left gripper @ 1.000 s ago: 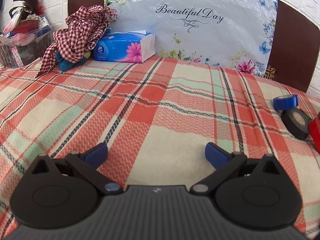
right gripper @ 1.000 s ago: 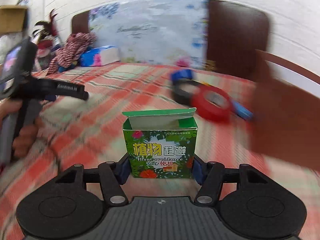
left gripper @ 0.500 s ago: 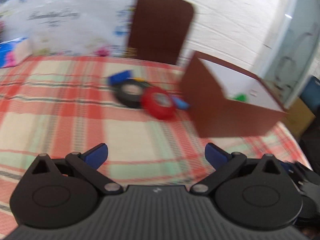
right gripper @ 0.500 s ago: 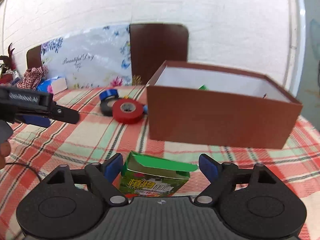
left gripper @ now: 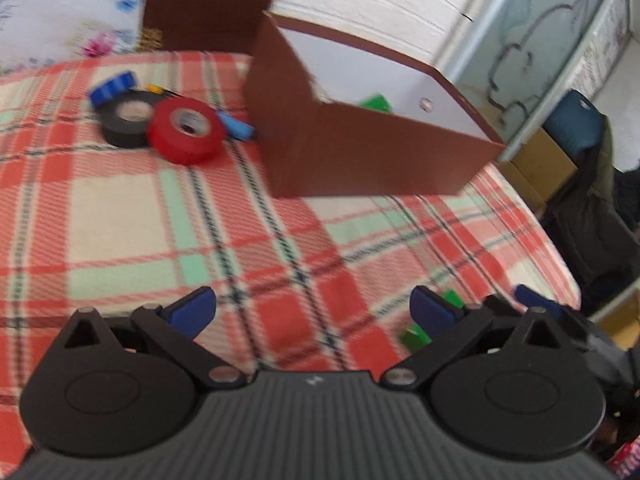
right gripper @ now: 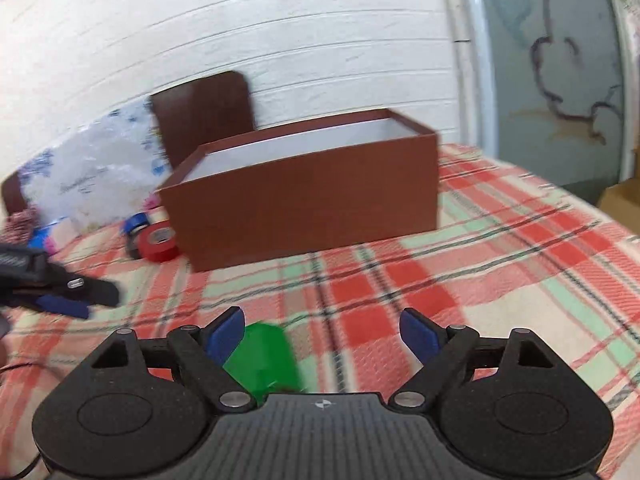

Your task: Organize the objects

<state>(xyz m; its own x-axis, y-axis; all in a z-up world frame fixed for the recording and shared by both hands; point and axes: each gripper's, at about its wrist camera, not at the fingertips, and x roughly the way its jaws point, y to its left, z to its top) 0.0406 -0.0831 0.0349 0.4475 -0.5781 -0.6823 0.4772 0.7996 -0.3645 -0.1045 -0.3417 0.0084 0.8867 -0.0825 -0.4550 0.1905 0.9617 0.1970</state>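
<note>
A brown open box [left gripper: 372,152] with a white inside stands on the plaid tablecloth; it also shows in the right wrist view [right gripper: 304,196]. Something green [left gripper: 376,103] lies inside it. A red tape roll [left gripper: 185,130], a black roll [left gripper: 126,118] and a blue roll [left gripper: 113,87] lie left of the box. A small green box [right gripper: 262,354] lies on the cloth under my open right gripper [right gripper: 322,334], next to its left finger, not gripped. My left gripper [left gripper: 312,310] is open and empty; part of the green box [left gripper: 416,334] shows by its right finger.
A dark chair back [right gripper: 204,108] and a floral sheet [right gripper: 92,176] stand behind the table. The table edge falls off at the right [left gripper: 560,264], with cardboard boxes [left gripper: 536,168] and a dark bag beyond. My left gripper shows at the left of the right wrist view [right gripper: 52,284].
My right gripper let go of the green box and opened; the box now lies loose below it. Both grippers swung right toward the brown box.
</note>
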